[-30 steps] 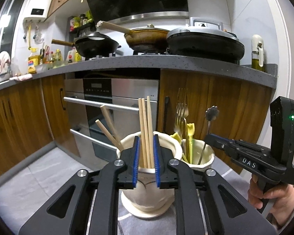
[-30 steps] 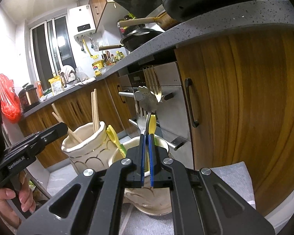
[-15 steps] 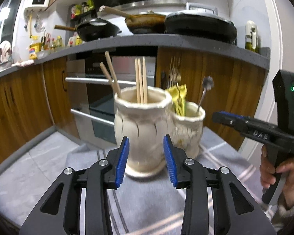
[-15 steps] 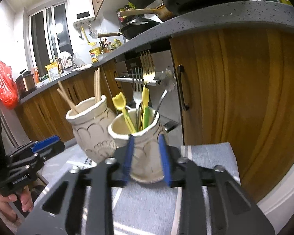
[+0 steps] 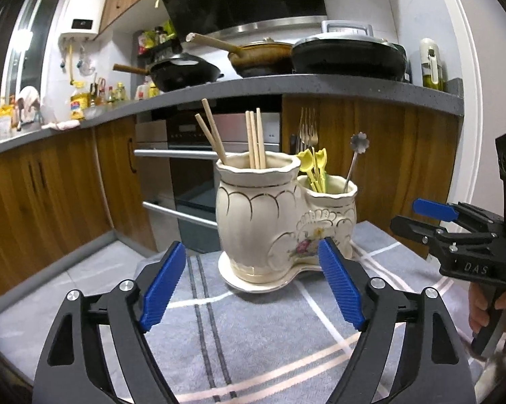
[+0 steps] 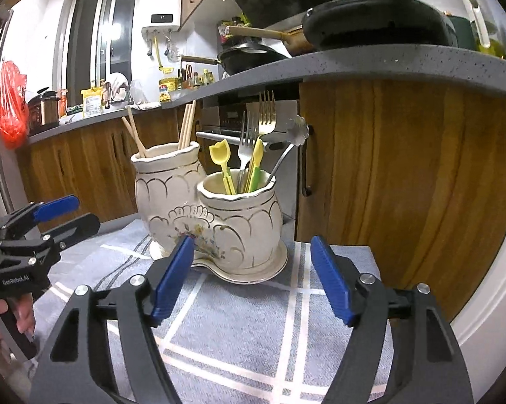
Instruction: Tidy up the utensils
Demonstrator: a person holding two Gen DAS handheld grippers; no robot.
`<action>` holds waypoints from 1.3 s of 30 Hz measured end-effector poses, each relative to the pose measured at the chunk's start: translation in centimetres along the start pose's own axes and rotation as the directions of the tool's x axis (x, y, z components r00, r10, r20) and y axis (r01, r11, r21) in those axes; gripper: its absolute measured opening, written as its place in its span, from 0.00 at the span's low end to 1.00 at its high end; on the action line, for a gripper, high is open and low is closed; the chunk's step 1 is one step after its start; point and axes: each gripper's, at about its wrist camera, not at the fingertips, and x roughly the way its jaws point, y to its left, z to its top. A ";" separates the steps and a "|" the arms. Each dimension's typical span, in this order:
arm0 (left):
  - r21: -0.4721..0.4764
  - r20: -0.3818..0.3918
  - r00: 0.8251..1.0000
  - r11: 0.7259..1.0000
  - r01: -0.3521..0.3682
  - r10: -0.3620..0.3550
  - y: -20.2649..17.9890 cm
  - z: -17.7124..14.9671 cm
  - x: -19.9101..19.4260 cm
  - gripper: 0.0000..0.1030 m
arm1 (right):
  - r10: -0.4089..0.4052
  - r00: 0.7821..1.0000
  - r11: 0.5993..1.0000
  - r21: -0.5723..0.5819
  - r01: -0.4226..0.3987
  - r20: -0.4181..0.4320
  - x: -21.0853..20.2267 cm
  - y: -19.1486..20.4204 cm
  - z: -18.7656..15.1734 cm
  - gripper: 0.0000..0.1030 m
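A cream double-pot ceramic utensil holder (image 5: 266,225) stands on a grey striped cloth (image 5: 253,330); it also shows in the right wrist view (image 6: 219,222). The taller pot holds wooden chopsticks (image 5: 254,139). The shorter pot (image 6: 242,215) holds metal forks (image 6: 264,114), yellow plastic utensils (image 6: 221,161) and a flower-ended spoon (image 6: 296,131). My left gripper (image 5: 253,286) is open and empty, a little in front of the holder. My right gripper (image 6: 251,276) is open and empty, just in front of the shorter pot.
Wooden cabinets (image 6: 404,181) and an oven (image 5: 185,181) stand behind the holder. A grey counter (image 5: 320,84) above carries pans. The cloth's right edge lies near a white door frame (image 6: 488,303).
Both grippers let go of the utensils left in the pots, opened wide and drew back and down from the holder.
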 end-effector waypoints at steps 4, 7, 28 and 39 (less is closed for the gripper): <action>-0.012 0.016 1.000 1.000 -0.008 0.008 0.1 -0.6 -0.1 0.85 | -0.011 1.000 1.000 0.008 0.010 0.009 -0.1 0.0 -0.5 0.71; -0.017 0.024 1.000 1.000 -0.005 0.005 0.2 -0.9 -0.3 0.87 | -0.016 1.000 1.000 0.017 0.016 0.013 -0.1 -0.2 -0.7 0.74; -0.018 0.044 0.999 0.999 -0.030 0.030 0.1 -0.9 -1.0 0.95 | -0.041 0.996 0.999 -0.013 0.043 0.075 -1.3 0.5 -0.7 0.95; -0.021 0.044 0.998 0.999 -0.032 0.033 0.2 -0.9 -0.9 0.95 | -0.041 0.996 0.999 -0.012 0.042 0.075 -1.3 0.4 -0.7 0.95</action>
